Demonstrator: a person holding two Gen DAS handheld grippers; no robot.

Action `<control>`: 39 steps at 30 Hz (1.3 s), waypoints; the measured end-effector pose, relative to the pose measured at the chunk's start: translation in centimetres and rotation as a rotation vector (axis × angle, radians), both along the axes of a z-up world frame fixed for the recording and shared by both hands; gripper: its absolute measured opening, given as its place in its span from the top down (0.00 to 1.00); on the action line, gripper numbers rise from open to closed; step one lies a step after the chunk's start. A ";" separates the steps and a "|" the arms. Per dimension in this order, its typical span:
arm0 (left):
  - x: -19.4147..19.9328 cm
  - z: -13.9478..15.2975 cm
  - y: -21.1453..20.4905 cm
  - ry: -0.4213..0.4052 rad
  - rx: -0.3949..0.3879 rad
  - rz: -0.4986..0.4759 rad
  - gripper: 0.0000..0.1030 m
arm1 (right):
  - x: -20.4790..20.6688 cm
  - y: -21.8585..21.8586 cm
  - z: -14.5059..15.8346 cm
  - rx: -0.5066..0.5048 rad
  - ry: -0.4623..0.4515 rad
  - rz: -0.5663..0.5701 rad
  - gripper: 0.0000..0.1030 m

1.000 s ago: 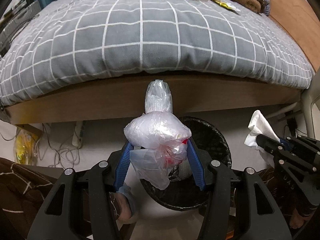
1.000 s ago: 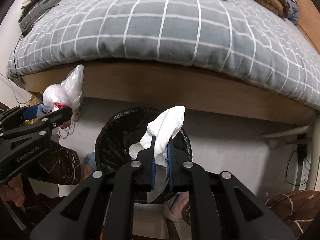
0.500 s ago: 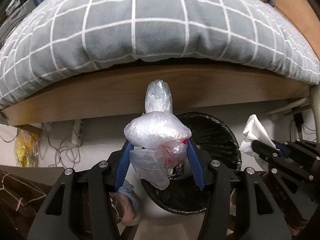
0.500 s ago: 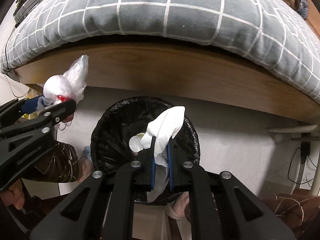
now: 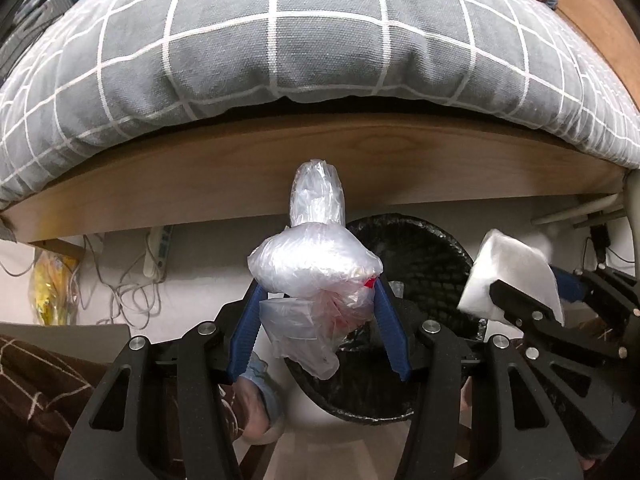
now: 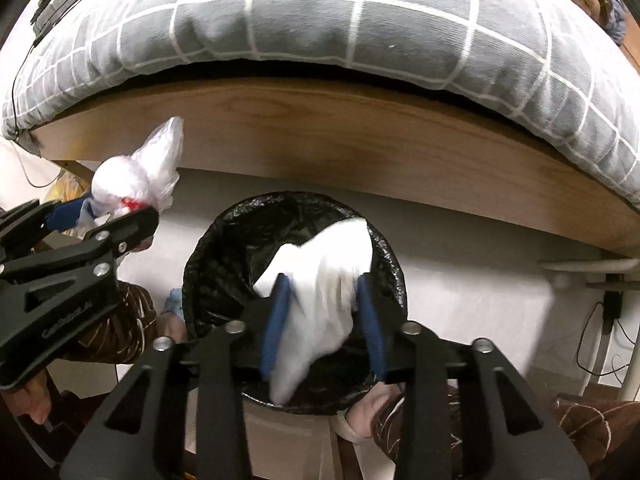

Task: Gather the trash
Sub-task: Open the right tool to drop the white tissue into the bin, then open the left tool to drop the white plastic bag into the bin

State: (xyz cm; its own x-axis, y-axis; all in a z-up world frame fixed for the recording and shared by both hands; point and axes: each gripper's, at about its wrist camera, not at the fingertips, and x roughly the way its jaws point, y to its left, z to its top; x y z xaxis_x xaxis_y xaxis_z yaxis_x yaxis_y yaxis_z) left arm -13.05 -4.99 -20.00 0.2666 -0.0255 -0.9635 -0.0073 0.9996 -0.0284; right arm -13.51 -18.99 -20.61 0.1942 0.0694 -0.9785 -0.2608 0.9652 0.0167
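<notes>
My right gripper [image 6: 322, 312] hangs over the black bin [image 6: 224, 240] by the bed [image 6: 320, 136], its jaws opening with the white tissue [image 6: 324, 280] loose between them, blurred. My left gripper [image 5: 316, 300] has its jaws clamped on the plastic bag [image 5: 316, 264], beside the bin's rim

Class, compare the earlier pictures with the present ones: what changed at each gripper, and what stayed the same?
The right gripper is opening: the white tissue, pinched tight earlier, now hangs loose and blurred between its blue fingers over the black-lined trash bin. Both cameras dipped closer to the bin. Unchanged: the left gripper stays clamped on the clear plastic bag.
</notes>
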 end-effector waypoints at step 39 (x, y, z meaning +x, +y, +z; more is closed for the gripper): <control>-0.7 -1.5 -8.9 0.031 -0.038 -0.134 0.47 | -0.7 -11.0 2.9 -0.073 -0.155 -0.267 0.07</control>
